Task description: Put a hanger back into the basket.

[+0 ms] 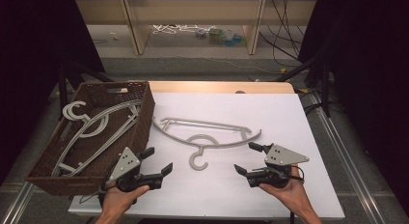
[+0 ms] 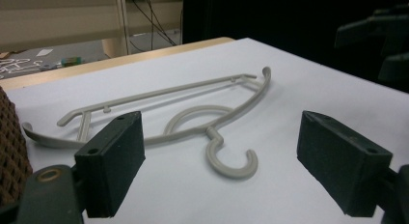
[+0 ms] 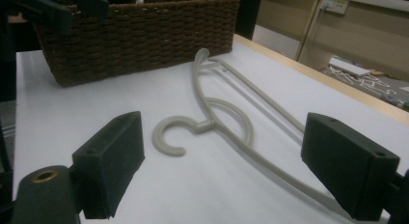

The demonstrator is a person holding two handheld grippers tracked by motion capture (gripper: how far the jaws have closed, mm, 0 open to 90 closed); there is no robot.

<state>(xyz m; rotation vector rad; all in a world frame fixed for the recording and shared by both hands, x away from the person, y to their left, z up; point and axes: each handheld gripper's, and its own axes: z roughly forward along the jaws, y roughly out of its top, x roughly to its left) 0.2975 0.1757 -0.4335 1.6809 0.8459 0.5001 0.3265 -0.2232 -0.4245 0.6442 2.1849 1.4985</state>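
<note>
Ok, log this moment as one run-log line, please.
left gripper: open, empty | right gripper: open, empty | hanger: flat on table, between grippers, untouched | basket: holds more hangers

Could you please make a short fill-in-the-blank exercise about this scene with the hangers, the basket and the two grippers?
1. The grey hanger lies on the white ____.
2. The other hangers lie inside the brown woven ____.
3. The fingers of the left gripper and the right gripper stand ____, holding nothing.
4. The basket stands at the table's ____ side in the high view.

Missing words: table; basket; open; left
</note>
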